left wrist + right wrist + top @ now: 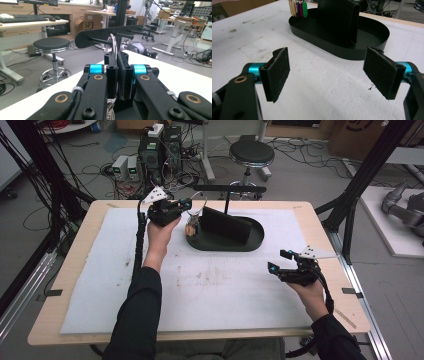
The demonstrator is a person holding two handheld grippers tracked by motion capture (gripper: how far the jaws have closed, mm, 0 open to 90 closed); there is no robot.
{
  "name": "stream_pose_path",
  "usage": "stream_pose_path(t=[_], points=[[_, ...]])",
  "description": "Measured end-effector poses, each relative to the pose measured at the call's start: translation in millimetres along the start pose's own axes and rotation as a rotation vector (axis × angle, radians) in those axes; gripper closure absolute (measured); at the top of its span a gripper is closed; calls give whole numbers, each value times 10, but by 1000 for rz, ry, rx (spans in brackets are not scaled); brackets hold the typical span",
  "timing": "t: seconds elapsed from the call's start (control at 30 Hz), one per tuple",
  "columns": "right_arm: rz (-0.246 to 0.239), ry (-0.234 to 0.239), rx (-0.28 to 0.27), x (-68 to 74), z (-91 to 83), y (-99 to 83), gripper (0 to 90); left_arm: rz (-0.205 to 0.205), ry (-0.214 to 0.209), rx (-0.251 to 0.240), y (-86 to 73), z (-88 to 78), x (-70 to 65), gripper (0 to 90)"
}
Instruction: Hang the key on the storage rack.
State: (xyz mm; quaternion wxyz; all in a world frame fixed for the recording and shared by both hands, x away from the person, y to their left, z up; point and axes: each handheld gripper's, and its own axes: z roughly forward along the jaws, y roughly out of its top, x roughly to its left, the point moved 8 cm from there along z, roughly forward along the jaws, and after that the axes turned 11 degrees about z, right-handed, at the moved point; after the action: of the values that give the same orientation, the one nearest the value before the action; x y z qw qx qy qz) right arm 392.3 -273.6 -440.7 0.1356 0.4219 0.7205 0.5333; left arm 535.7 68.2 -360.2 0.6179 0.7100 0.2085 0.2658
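1. Right gripper (pixel 325 75) nearest: jaws spread wide, nothing between them, parked over the white mat (pixel 225 285), probably waiting its turn.
2. Left gripper (pixel 117 75) clenched on a metal key ring (pixel 112 43); coloured tags (pixel 298 8) dangle below.
3. Ring sits level with the rack's pegs (pixel 100 40), above the black tray (pixel 255 242), likely lining up to hang it.

Robotics lab. Table (pixel 327 237) covered with a white foam sheet (pixel 225 285) sits in a black aluminium-profile frame (pixel 367 167). Power supplies (pixel 126 167) and loose cables (pixel 95 170) on the grey floor, round stool (pixel 251 155), grey robot arm (pixel 405 207) on a side bench, desks with keyboard (pixel 27 18) behind.
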Motion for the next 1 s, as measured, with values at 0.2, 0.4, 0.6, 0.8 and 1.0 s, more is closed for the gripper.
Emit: stream_pose_path(t=[0.2, 0.4, 0.6, 0.8, 1.0], points=[[5, -5, -1, -16, -16, -2, 218, -9, 6, 5, -35, 33, 4, 863], [3, -5, -7, -22, -27, -15, 234, -25, 35, 3, -63, 58, 25, 861], [3, -6, -6, -25, -31, -19, 234, -51, 87, 9, -72, 42, 87, 770], [4, -7, -8, -30, -36, -24, 234, -38, 141, 31, -76, -71, 103, 623], [6, -11, -8, -43, -28, -23, 234, -17, 164, 72, -75, -253, 33, 409]])
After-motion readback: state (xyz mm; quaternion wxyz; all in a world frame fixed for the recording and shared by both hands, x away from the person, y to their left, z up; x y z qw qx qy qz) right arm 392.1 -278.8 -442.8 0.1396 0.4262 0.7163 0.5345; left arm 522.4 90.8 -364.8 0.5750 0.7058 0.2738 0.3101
